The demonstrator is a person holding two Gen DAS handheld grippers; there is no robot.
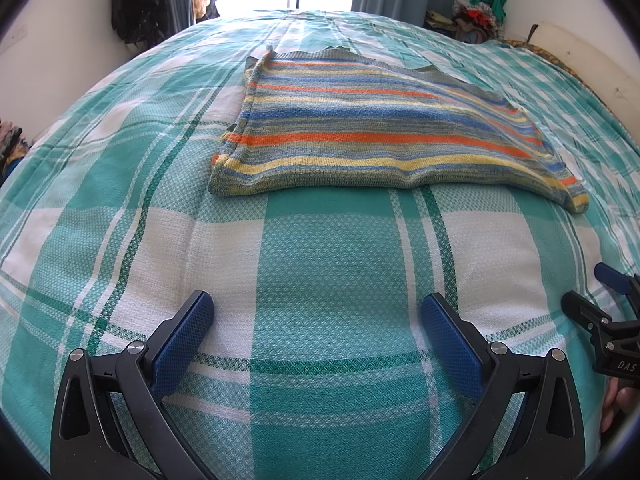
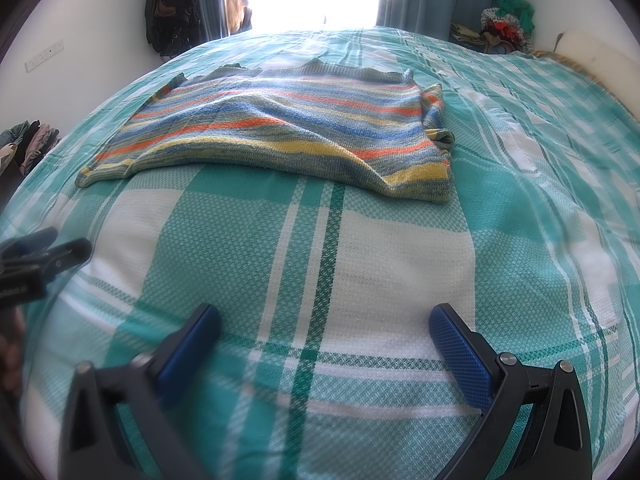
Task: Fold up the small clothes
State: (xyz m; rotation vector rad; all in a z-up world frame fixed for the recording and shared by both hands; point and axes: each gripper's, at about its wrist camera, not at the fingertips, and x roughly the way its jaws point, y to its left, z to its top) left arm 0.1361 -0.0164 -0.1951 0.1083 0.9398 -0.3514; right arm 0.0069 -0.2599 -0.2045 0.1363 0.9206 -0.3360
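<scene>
— Left wrist? — My left gripper (image 1: 316,312) gapes wide, empty, over waffle-weave checked bedspread (image 1: 328,264); the ribbed striped knit (image 1: 376,136) lies flat ahead

— Right wrist? — My right gripper (image 2: 324,326) likewise spread, holding nothing; knit (image 2: 280,132) ahead, sleeve bunched

left tongs (image 1: 318,312) agape, right tongs (image 2: 325,326) too (empty)
</scene>
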